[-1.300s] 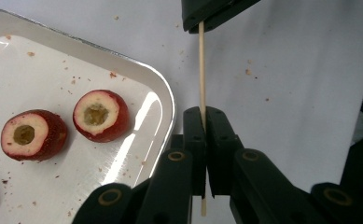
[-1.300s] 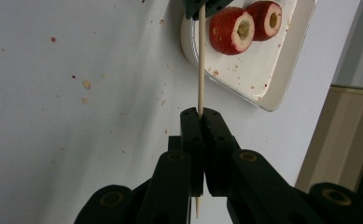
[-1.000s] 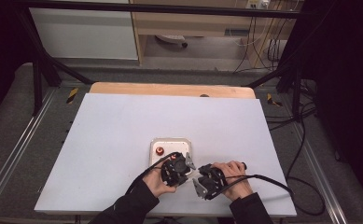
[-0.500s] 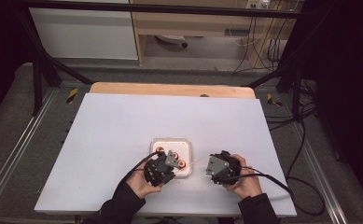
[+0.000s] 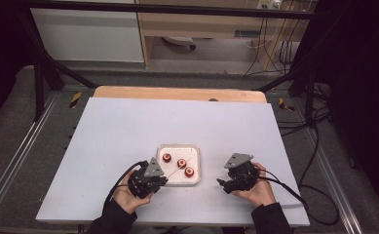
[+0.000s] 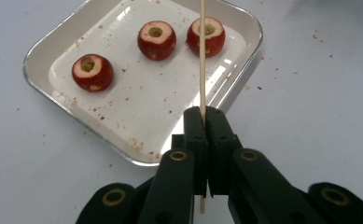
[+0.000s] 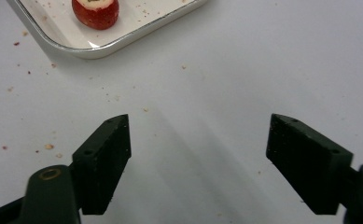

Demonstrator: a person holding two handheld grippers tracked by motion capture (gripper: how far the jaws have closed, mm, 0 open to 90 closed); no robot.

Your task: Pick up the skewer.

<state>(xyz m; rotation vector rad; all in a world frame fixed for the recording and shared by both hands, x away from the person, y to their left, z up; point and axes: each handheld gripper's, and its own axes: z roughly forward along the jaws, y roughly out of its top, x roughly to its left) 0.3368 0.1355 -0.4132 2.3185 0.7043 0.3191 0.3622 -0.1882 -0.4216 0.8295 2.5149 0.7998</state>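
You're pinching the skewer (image 6: 202, 70) tight in your left tool (image 5: 154, 178), its tip reaching over the tray (image 6: 44, 56). Your right tool (image 5: 228, 181) is hanging wide open and empty beside it. Next, I'd say, you're lining up on a fruit (image 6: 156, 39) core.

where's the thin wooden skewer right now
The thin wooden skewer is clamped in the left gripper, reaching over the white square tray beside the three cored red fruits.
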